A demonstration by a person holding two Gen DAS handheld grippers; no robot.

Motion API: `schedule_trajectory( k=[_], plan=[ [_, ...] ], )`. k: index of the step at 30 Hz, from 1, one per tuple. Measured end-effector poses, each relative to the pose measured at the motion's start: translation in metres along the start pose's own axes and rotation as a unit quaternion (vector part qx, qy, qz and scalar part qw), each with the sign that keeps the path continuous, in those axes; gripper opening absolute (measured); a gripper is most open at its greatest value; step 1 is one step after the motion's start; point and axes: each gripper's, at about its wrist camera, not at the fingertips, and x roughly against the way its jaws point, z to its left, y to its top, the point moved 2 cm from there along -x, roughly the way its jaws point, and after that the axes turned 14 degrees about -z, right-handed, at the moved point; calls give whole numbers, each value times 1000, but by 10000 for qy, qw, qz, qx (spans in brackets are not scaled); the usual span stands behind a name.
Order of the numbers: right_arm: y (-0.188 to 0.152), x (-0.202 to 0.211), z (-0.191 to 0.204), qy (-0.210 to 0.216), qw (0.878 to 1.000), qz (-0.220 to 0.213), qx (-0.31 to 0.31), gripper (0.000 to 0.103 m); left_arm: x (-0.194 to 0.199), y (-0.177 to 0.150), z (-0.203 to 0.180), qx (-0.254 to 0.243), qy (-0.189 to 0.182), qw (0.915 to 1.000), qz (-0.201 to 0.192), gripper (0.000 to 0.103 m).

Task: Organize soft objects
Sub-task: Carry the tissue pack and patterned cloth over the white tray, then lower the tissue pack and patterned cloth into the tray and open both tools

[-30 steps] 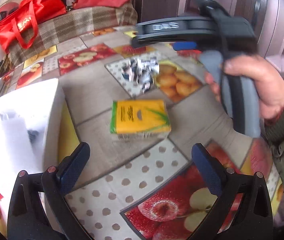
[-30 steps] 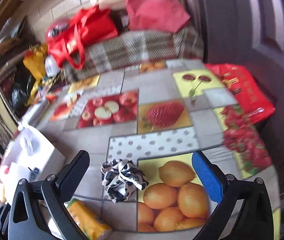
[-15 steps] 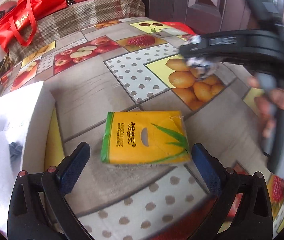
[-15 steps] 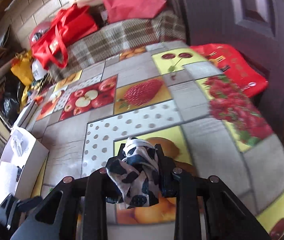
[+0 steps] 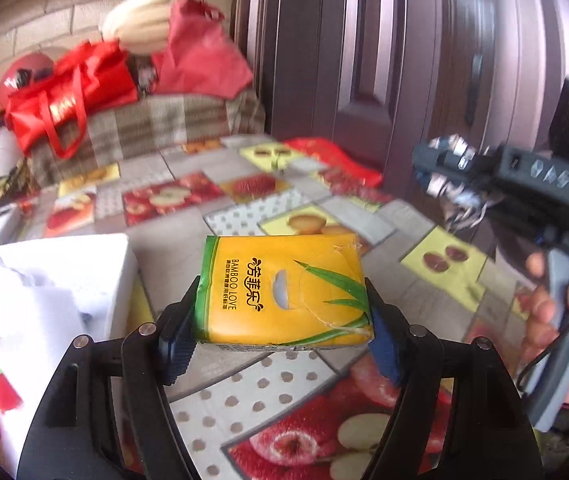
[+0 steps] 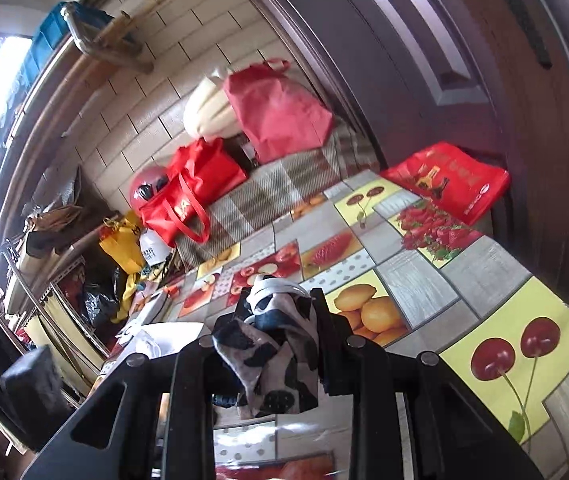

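Tissue pack "BAMBOO LOVE", left gripper closing on it, pads touching.

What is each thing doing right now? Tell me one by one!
left gripper: fingers closing on the tissue pack.
tissue pack: between the fingers, lifted off the table.
right gripper: shut on the spotted cloth.
spotted cloth: bunched, pinched, hanging down.
white box: open, white stuff inside.
red tote bag: slumped on the plaid cover.

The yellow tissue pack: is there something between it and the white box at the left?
Nothing visible. The left gripper is closing its fingers on the yellow tissue pack, and only bare tablecloth lies between the pack and the white box. The box already holds white items.
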Motion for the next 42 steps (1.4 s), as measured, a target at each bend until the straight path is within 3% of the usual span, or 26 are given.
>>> schedule_trajectory(
  k=[8,22,28,32,35,37,42],
  plan=[
    [-2,15,35,279,9995,-61,157,27,56,23,52,350,682,9943,-737,73],
    [-13,2,104,776,9952,86,585,27,103,26,158,968,1716,9749,-1041,73],
    [-25,-15,143,1185,9898,322,719,28,130,15,225,1533,2403,9525,-1070,73],
    [-44,-34,171,1427,9842,617,853,28,140,4,256,1531,3025,9366,-883,73],
    [-61,-51,192,1519,9795,845,1019,28,150,-3,273,1670,3226,9277,-866,73],
    [-74,-65,205,1556,9761,1039,1106,28,151,-6,279,1739,3216,9269,-847,73],
    [-106,-82,228,1694,9680,1358,1256,28,139,-13,279,1781,2998,9352,-620,73]
  ],
)
